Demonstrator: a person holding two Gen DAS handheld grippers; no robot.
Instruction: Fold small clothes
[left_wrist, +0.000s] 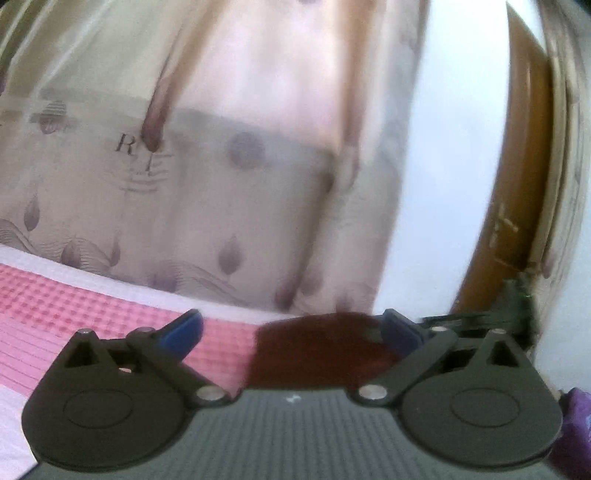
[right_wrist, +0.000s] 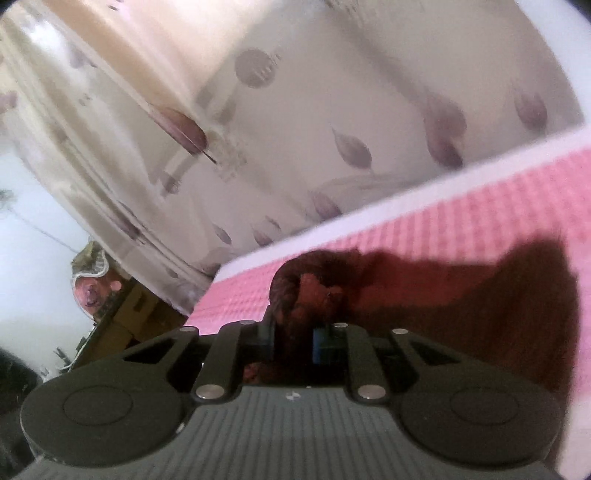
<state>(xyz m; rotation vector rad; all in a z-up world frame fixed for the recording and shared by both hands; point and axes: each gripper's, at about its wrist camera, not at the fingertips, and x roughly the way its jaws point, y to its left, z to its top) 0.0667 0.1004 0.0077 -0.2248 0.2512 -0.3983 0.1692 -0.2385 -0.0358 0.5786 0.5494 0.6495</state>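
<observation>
A dark red small garment (left_wrist: 317, 347) lies on a pink checked bed cover (left_wrist: 74, 299). In the left wrist view my left gripper (left_wrist: 291, 330) is open, its blue-padded fingers spread wide, with the garment lying between and beyond them. In the right wrist view my right gripper (right_wrist: 295, 339) is shut on a bunched edge of the same dark red garment (right_wrist: 461, 306), which trails off to the right across the bed cover (right_wrist: 498, 206). Both views are blurred.
A pale curtain with purple leaf print (left_wrist: 207, 206) hangs behind the bed. A brown wooden door frame (left_wrist: 517, 184) stands at the right. Cardboard boxes and clutter (right_wrist: 125, 314) sit beside the bed's left edge. A purple cloth (left_wrist: 576, 424) shows at far right.
</observation>
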